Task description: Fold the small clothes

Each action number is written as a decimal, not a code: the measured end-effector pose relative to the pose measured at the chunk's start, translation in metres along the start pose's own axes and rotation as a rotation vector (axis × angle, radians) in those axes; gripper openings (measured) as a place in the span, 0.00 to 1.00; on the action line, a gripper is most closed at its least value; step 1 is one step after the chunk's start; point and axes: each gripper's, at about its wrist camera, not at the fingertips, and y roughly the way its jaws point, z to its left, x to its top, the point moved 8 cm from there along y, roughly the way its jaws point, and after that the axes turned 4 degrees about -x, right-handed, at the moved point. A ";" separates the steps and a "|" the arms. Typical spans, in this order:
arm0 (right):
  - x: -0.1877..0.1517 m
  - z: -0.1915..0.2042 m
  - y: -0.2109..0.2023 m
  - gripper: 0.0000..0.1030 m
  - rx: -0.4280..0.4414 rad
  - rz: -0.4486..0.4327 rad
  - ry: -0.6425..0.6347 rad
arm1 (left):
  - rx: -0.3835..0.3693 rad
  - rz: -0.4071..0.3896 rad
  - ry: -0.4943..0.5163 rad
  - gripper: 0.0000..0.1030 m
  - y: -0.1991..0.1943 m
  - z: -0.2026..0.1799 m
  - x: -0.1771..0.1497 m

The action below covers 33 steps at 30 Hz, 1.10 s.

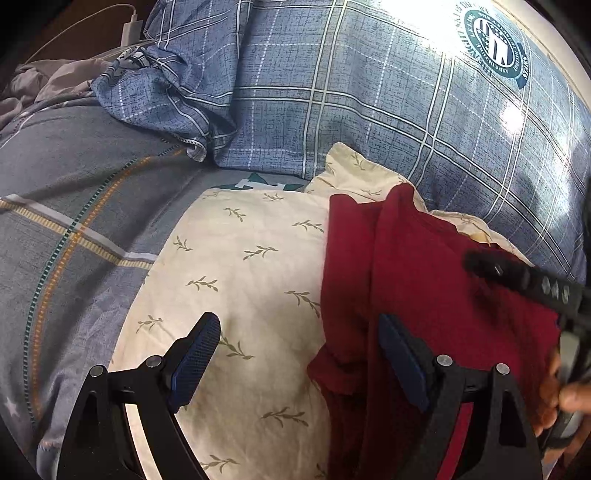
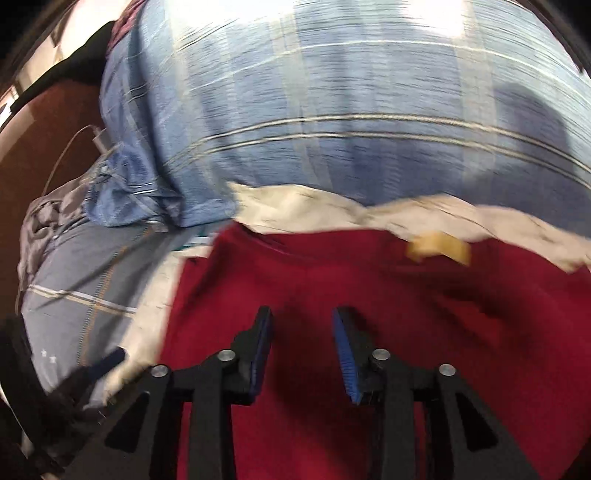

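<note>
A dark red garment (image 1: 424, 280) lies partly folded on a cream leaf-print cloth (image 1: 240, 266) on the bed. My left gripper (image 1: 299, 332) is open and empty, hovering over the garment's left edge, one finger above the cream cloth and one above the red fabric. The right gripper's black finger (image 1: 524, 277) reaches over the garment from the right. In the blurred right wrist view my right gripper (image 2: 303, 325) is open above the red garment (image 2: 369, 295), holding nothing. A tan label (image 2: 439, 247) shows near the garment's far edge.
A blue plaid pillow (image 1: 369, 92) with a round green emblem lies behind the garment. A grey-blue bedsheet (image 1: 74, 206) with orange stripes spreads to the left. A white charger and cable (image 1: 129, 26) sit at the far left. Crumpled grey fabric (image 1: 37, 85) lies beside it.
</note>
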 end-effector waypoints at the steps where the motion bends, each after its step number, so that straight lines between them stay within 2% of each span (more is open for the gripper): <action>1: -0.003 -0.009 0.000 0.43 -0.016 -0.008 0.010 | -0.001 0.004 -0.001 0.85 0.001 0.000 -0.001; 3: -0.009 -0.025 0.010 0.43 -0.049 0.009 0.032 | 0.001 0.003 0.001 0.85 0.002 -0.003 -0.001; 8: -0.003 -0.023 0.015 0.43 -0.109 -0.024 -0.016 | -0.023 -0.035 -0.001 0.84 -0.002 -0.007 0.003; 11: 0.000 -0.029 -0.004 0.45 -0.084 -0.052 0.003 | -0.038 -0.036 -0.005 0.84 -0.003 -0.007 0.001; 12: 0.000 -0.039 -0.014 0.47 -0.102 -0.077 0.007 | -0.039 -0.035 -0.002 0.84 -0.003 -0.008 0.001; 13: 0.001 -0.050 -0.022 0.56 -0.127 -0.096 0.010 | -0.037 -0.031 0.002 0.84 -0.002 -0.008 0.000; 14: 0.001 -0.065 -0.029 0.60 -0.163 -0.112 0.017 | -0.034 -0.027 0.004 0.84 -0.001 -0.008 0.000; 17: -0.002 -0.115 -0.047 0.60 -0.231 -0.135 0.093 | -0.026 -0.011 0.005 0.84 0.003 -0.008 -0.002; 21: -0.010 -0.165 -0.029 0.61 -0.250 -0.079 0.225 | -0.022 -0.002 0.000 0.85 0.007 -0.009 -0.002; 23: -0.006 -0.163 -0.022 0.67 -0.255 -0.075 0.208 | -0.017 0.001 0.000 0.85 0.009 -0.009 -0.003; 25: -0.004 -0.154 -0.016 0.83 -0.270 -0.056 0.155 | -0.013 -0.001 0.003 0.85 0.010 -0.010 -0.003; 28: -0.004 -0.147 -0.011 0.85 -0.284 -0.042 0.113 | -0.011 0.002 0.003 0.85 0.012 -0.011 -0.002; 33: -0.004 -0.149 -0.039 0.82 -0.220 -0.096 0.181 | -0.017 0.005 -0.001 0.85 0.011 -0.010 -0.002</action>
